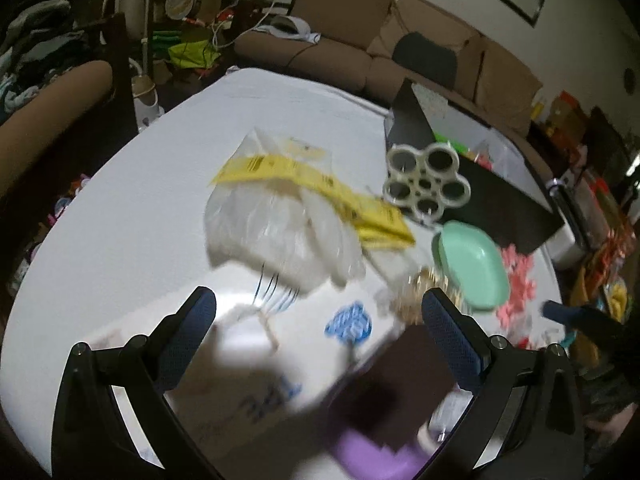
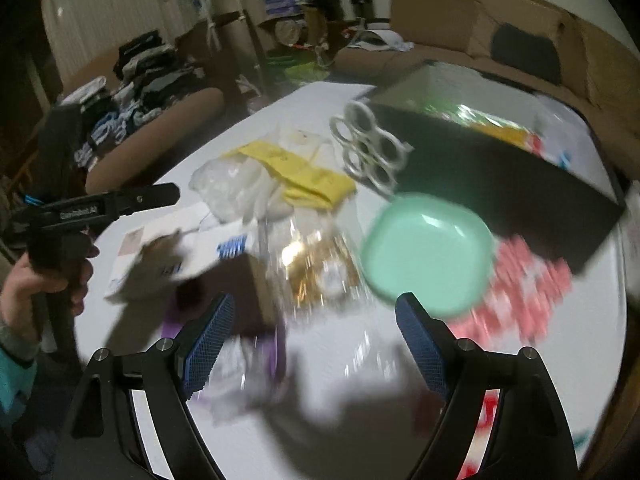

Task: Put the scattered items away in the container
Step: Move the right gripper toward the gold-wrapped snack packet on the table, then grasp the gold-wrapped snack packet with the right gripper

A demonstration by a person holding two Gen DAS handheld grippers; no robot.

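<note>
- The left tool (image 1: pixel 318 312) hangs over the near part of the white bench (image 1: pixel 132 216), its blue-padded fingers (image 1: pixel 192 320) spread wide with nothing between them; the view is blurred.
- The right tool (image 2: pixel 314 320) likewise stands wide open and empty, above the near middle of the bench; in its view the left tool (image 2: pixel 120 200) shows at the left edge, held in a person's hand (image 2: pixel 44 280).
- The container, a black box (image 1: pixel 492 196), sits toward the far right corner of the bench with its lid raised; colourful contents show inside, too blurred to name.
- A white ring-shaped holder (image 1: pixel 426 182) with round holes lies just beside the near-left wall of the black box.
- A mint-green dish (image 1: pixel 472 264) rests near the right edge, in front of the box; pink pieces (image 1: pixel 516 280) are scattered just to its right.
- A clear plastic bag with a yellow label (image 1: pixel 280 216) lies at the bench's middle; fork tines (image 1: pixel 276 292) poke out at its near side.
- A crinkled clear packet with gold contents (image 2: pixel 320 264) lies between the bag and the green dish.
- Near the front edge lie a small blue item (image 1: pixel 348 324), a white printed box (image 2: pixel 188 248), a dark brown block (image 2: pixel 236 292) and something purple (image 1: pixel 372 452), all smeared by blur.
</note>
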